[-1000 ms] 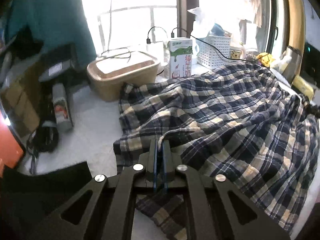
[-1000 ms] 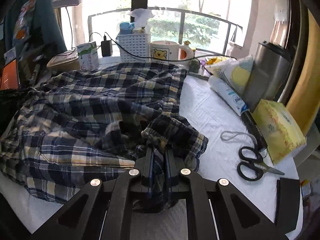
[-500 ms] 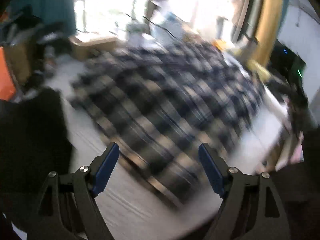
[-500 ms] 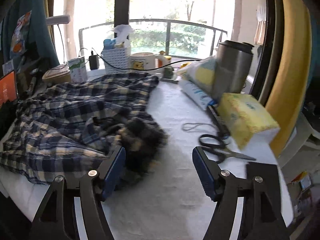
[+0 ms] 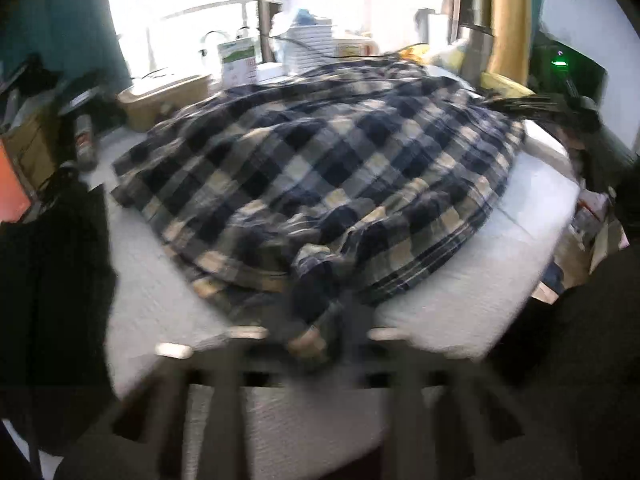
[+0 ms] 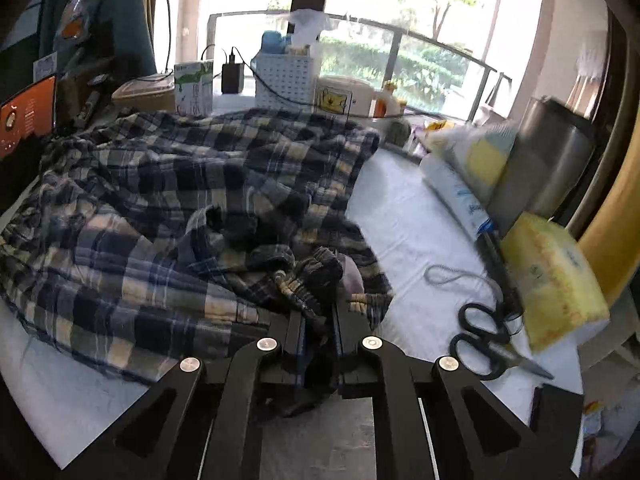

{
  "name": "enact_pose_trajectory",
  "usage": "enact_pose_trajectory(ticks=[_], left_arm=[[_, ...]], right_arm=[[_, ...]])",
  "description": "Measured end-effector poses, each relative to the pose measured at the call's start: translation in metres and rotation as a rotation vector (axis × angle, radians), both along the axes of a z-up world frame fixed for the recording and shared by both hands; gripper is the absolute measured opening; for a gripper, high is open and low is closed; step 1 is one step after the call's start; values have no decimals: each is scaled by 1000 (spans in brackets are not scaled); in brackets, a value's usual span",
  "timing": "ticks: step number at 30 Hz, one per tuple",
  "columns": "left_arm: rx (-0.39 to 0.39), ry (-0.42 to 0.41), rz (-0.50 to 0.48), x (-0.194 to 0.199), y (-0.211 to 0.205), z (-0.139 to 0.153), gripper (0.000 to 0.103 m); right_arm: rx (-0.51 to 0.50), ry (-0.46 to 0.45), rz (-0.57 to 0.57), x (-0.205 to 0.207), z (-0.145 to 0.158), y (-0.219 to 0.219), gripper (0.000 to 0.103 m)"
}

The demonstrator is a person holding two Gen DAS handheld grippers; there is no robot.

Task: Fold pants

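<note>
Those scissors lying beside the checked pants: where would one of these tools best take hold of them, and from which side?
Best guess: the two black loops of the scissors, from above and the near side. The loops lie toward the table's near edge, with bare white cover on their pants side. The blades point away to the right, beside a yellow pack, which crowds that end.

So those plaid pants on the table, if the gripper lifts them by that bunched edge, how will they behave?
The plaid pants lie in soft rumpled folds, so they will likely hang limp and drape. The cloth looks thin, probably light. The right gripper is shut on a gathered edge, so loose layers may slide unevenly over the white table cover.
</note>
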State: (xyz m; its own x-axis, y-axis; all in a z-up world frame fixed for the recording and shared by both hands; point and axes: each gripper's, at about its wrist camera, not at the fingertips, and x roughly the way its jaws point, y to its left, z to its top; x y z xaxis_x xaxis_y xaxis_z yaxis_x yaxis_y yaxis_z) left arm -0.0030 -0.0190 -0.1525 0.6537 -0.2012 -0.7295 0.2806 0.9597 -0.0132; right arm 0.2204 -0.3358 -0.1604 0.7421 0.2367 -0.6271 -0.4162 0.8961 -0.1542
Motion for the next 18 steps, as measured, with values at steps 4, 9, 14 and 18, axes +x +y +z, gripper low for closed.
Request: enact_pose_trajectory(ticks=[4,9,14,18], left_arm=[[-67,18,2,-1,20,15,4],[-156,-30,19,-15,55,56,4],[-167,66,-5,-22,59,38,4],[-173,170,7,-29,56,5,4]], right_arm=[[81,-61,-45,-29,38,-4,7],[176,-65,-71,-67,76,-12,7],[126,64,-124,-81,35,-7,7],[95,149,-163,-91,-16,-4,7]])
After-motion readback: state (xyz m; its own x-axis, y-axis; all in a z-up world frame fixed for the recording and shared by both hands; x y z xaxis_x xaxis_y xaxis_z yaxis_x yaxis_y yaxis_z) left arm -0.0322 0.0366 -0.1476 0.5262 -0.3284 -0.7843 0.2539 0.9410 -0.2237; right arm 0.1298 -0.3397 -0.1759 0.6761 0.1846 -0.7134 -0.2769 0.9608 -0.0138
